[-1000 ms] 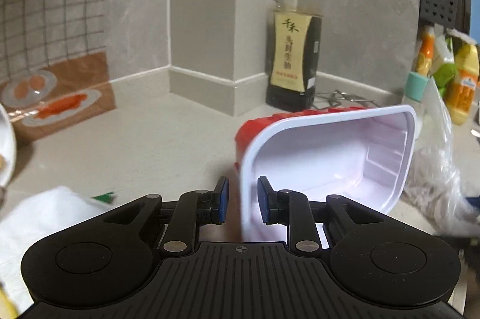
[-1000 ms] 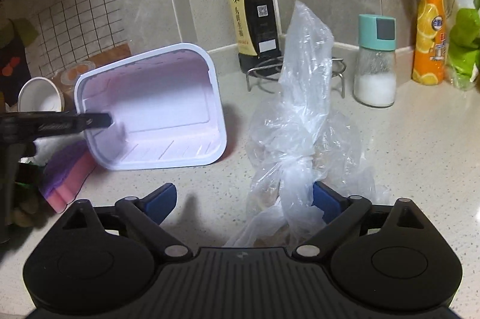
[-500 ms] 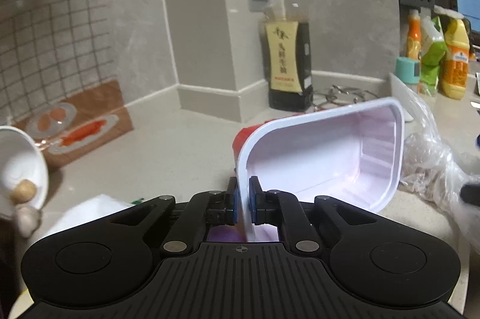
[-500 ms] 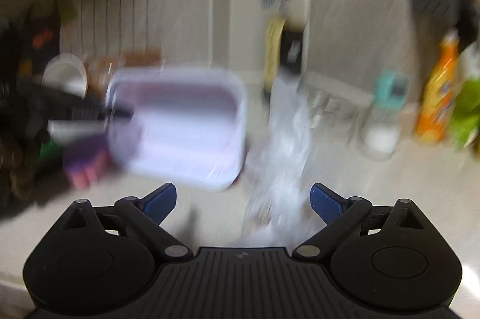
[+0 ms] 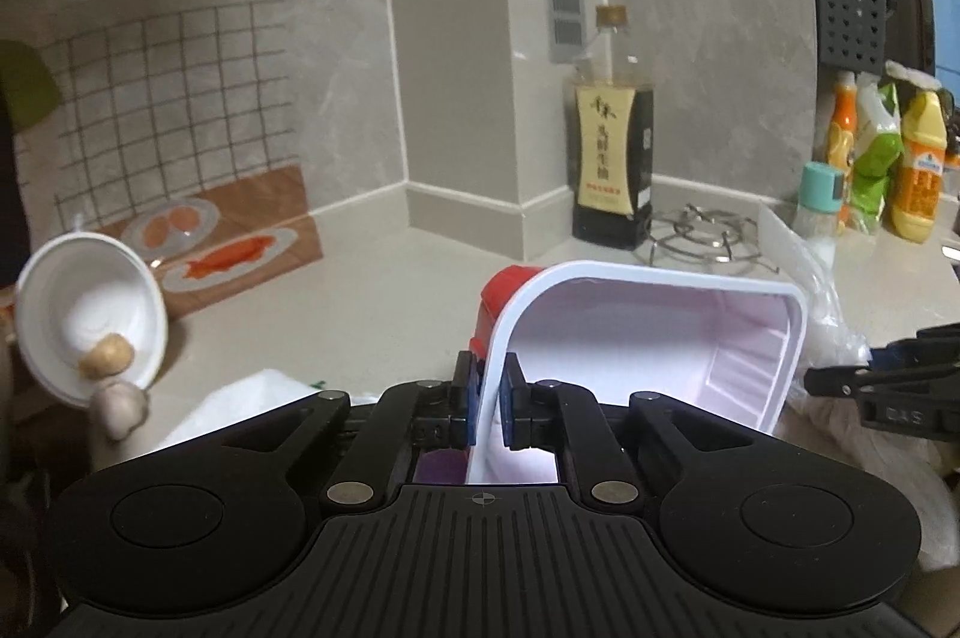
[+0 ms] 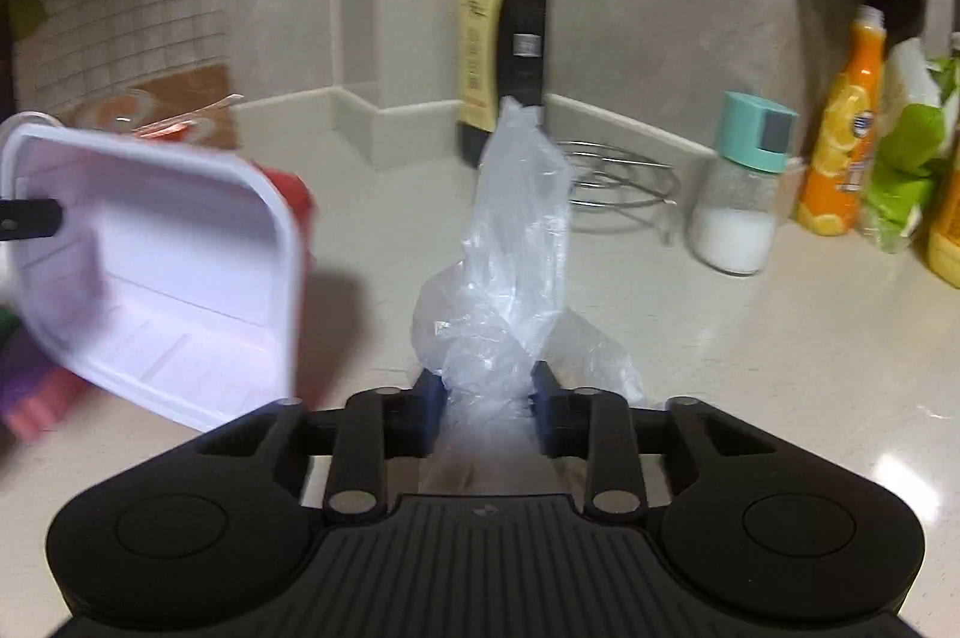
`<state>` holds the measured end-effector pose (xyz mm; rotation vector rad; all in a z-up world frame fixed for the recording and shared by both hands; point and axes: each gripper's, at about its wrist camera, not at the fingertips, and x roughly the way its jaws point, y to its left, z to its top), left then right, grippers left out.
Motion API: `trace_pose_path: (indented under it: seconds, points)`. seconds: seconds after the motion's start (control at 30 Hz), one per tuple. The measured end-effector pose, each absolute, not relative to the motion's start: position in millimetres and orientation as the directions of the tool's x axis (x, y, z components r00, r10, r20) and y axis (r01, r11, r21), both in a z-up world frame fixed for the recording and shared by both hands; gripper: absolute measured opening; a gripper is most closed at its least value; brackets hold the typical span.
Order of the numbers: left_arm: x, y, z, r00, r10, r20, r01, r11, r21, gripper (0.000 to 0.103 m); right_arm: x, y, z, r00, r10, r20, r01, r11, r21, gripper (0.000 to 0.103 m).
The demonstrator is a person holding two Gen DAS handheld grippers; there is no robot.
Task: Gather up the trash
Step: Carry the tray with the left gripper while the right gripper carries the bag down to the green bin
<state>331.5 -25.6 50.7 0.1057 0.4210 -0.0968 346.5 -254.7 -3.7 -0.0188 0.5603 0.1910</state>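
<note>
My left gripper point(image 5: 491, 401) is shut on the rim of a white plastic food tray point(image 5: 648, 338) with a red outside, held tilted on its side above the counter. The tray also shows in the right wrist view point(image 6: 180, 278), at the left. My right gripper point(image 6: 489, 410) is shut on the knotted neck of a clear plastic bag point(image 6: 516, 242), whose top stands up in front of it. The bag shows at the right edge of the left wrist view point(image 5: 822, 278), with the right gripper's black fingers point(image 5: 870, 380) beside it.
A white bowl point(image 5: 90, 314) with food scraps leans at the left, above a white tissue point(image 5: 240, 398). At the back stand a dark sauce bottle point(image 5: 612, 146), a wire trivet point(image 6: 618, 176), a salt shaker point(image 6: 741, 200) and orange bottles point(image 6: 846, 122).
My left gripper closed on the tray rim and lifted it. My right gripper closed from wide open onto the bag's neck.
</note>
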Motion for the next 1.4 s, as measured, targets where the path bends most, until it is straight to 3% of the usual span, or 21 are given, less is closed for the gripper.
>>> trace_pose_path:
  seconds: [0.4, 0.57, 0.77, 0.9, 1.03, 1.27, 1.4]
  points:
    - [258, -15, 107, 0.96, -0.114, -0.255, 0.135, 0.989, 0.066, 0.011, 223, -248, 82, 0.887, 0.265, -0.379, -0.26, 0.963, 0.066, 0.022]
    - [208, -23, 109, 0.971, -0.132, -0.199, 0.151, 0.985, 0.088, 0.011, 146, -266, 83, 0.901, 0.287, -0.325, -0.263, 0.958, 0.116, 0.022]
    - [150, -56, 69, 0.941, -0.243, -0.235, 0.262, 0.964, 0.055, 0.011, 62, -298, 46, 0.939, 0.179, -0.294, -0.145, 0.98, 0.135, 0.022]
    - [125, -98, 20, 0.888, -0.34, -0.309, 0.376, 0.924, 0.065, 0.011, 15, -326, -1, 0.946, 0.021, -0.324, -0.001, 0.998, 0.062, 0.022]
    - [129, -146, -44, 0.781, -0.418, -0.464, 0.482, 0.876, 0.023, 0.011, -9, -359, -52, 0.907, -0.052, -0.418, 0.084, 0.995, 0.059, 0.022]
    - [185, -207, -181, 0.497, -0.402, -0.769, 0.495, 0.859, -0.13, 0.011, -13, -406, -125, 0.829, -0.081, -0.553, 0.189, 0.972, 0.142, 0.022]
    - [219, -241, -263, 0.325, -0.333, -0.885, 0.426, 0.887, -0.177, 0.011, -10, -412, -164, 0.788, -0.07, -0.612, 0.205, 0.967, 0.153, 0.022]
